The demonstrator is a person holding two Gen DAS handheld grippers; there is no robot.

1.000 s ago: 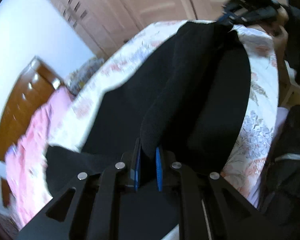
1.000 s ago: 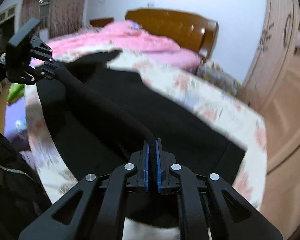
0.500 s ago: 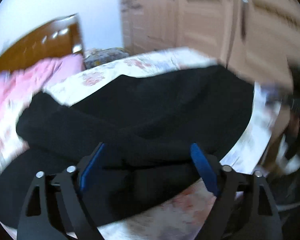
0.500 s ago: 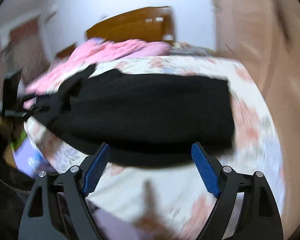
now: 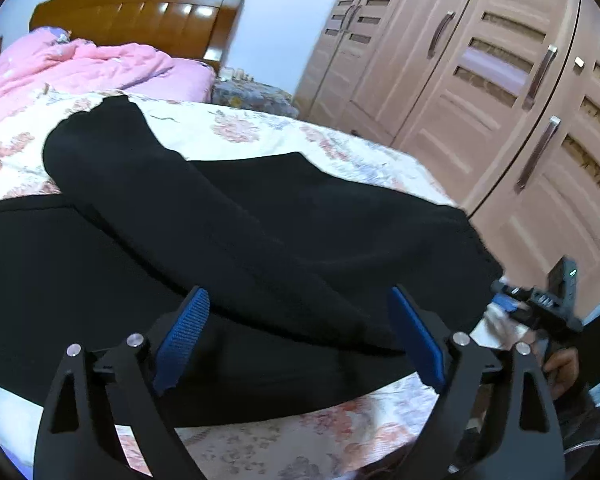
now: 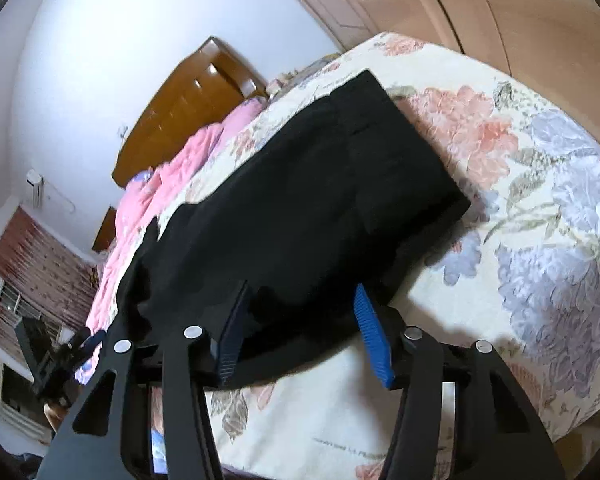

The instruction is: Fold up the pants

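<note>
The black pants [image 5: 260, 232] lie across the flowered bedsheet [image 5: 240, 128], with one layer folded over the other in a thick ridge. My left gripper [image 5: 300, 336] is open, its blue pads either side of the pants' near edge, holding nothing. In the right wrist view the pants [image 6: 300, 200] lie flat, one squared end toward the wardrobe. My right gripper [image 6: 304, 332] is open at the pants' near edge, empty. The right gripper also shows in the left wrist view [image 5: 540, 304], and the left gripper in the right wrist view [image 6: 56, 356].
A pink quilt [image 5: 72, 64] and wooden headboard [image 5: 140, 12] are at the bed's far end. A wooden wardrobe [image 5: 480, 80] stands beside the bed. The sheet's near edge [image 6: 380, 420] drops off close to my right gripper.
Both grippers held a raised fold of the pants a second ago. They have opened and let go, and the fold now lies on the bed. Both have drawn back to the near edge.
</note>
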